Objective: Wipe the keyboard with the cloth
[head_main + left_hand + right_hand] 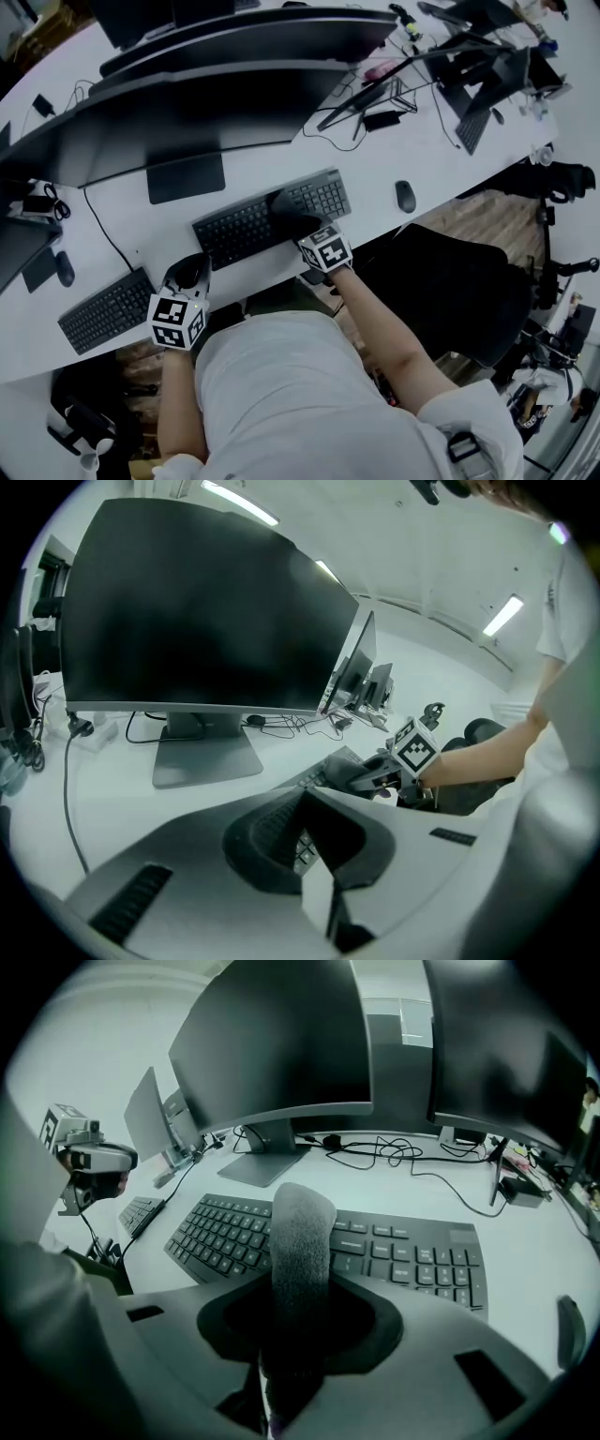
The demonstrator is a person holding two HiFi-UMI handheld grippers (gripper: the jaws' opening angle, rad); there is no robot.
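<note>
A dark keyboard [239, 228] lies on the white desk in front of the monitors. My right gripper [302, 232] is shut on a grey fuzzy cloth [289, 217], which rests on the keyboard's right half. In the right gripper view the cloth [302, 1241] stands up between the jaws, in front of the keyboard [412, 1260]. My left gripper [190, 270] hovers at the desk's near edge, just left of the keyboard, shut with nothing in it. In the left gripper view, the right gripper [375, 772] and the cloth [345, 771] show over the keyboard's far end.
A second keyboard [105, 309] lies at the left. One mouse [405, 196] sits right of the main keyboard, another mouse [64, 268] at far left. Large monitors [187, 112] on stands and cables [352, 127] fill the desk's back. A black chair [459, 291] stands on my right.
</note>
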